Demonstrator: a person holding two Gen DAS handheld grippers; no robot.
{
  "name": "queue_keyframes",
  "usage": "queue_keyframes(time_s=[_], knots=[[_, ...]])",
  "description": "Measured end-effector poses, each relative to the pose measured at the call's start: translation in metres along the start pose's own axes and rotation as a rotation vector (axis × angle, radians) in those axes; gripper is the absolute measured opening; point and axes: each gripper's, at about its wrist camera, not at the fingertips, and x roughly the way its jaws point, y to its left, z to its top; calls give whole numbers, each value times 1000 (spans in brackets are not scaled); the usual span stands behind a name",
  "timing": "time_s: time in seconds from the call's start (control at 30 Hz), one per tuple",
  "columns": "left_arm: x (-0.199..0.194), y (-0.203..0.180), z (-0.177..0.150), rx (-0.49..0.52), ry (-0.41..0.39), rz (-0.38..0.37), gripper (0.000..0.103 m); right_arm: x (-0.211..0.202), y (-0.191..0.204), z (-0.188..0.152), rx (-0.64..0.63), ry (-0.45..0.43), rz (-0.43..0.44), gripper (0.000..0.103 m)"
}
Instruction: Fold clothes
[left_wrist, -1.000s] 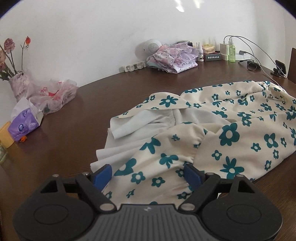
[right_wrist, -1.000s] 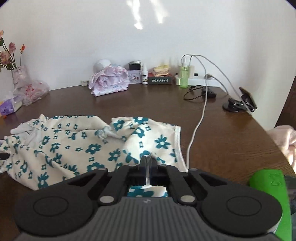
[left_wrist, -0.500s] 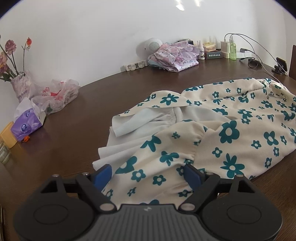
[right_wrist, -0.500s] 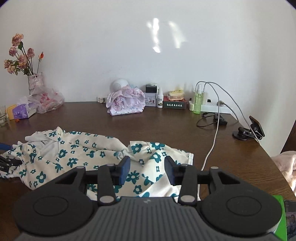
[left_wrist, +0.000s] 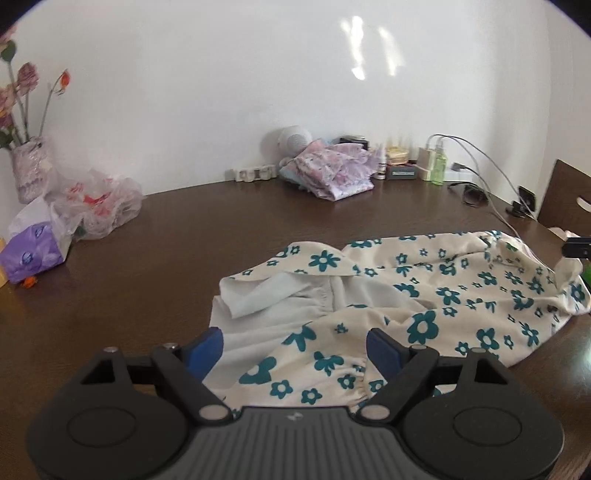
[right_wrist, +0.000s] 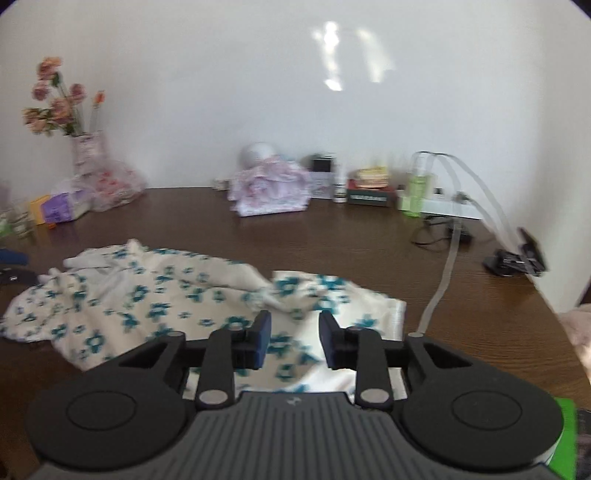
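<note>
Both tongs released: left tongs (left_wrist: 295, 349), right tongs (right_wrist: 294, 338) above floral garment (left_wrist: 424, 306) ends

No legible text or labels anywhere.

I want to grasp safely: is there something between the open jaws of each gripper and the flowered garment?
Nothing visible. The garment lies directly ahead of the left gripper and the right gripper. The white cable runs beside its edge.
</note>
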Motion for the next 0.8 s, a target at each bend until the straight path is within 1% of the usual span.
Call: queue_keyframes(time_s=[0.03,0.07,0.13,0.2,0.27,0.3,0.33,0.37,0.4,0.43,0.5,0.53,0.63,0.7,0.8], knots=[[4,-3,5,51,-4,-34,85,6,8,0,-1,24,69,43],[11,-6,12,92,2,-63,85,14,15,-1,-6,51,113,43],[31,-15,26,172,59,-122,85,28,30,-4,-28,94,155,43],[51,-26,37,272,112,-170,85,37,37,-7,-36,130,161,43],[71,-33,42,345,156,-212,85,43,42,-10,-40,163,163,43],[80,-32,43,349,182,-233,85,44,42,-12,-36,174,156,41],[89,-31,43,349,208,-254,82,45,41,-14,-28,181,151,36],[96,-27,40,321,234,-285,75,45,39,-16,-19,188,149,33],[101,-22,41,270,273,-338,43,44,37,-19,-10,195,146,26],[105,-18,42,210,308,-385,21,44,34,-21,-1,197,146,20],[91,-19,44,192,278,-366,14,41,29,-24,12,191,152,17],[83,-20,46,186,260,-353,13,40,27,-25,17,187,155,12],[41,-28,49,181,180,-304,10,31,24,-22,13,164,169,6],[11,-37,44,172,143,-291,10,18,23,-19,-3,140,181,5],[-8,-43,31,166,150,-296,9,-4,22,-20,-43,133,212,4]])
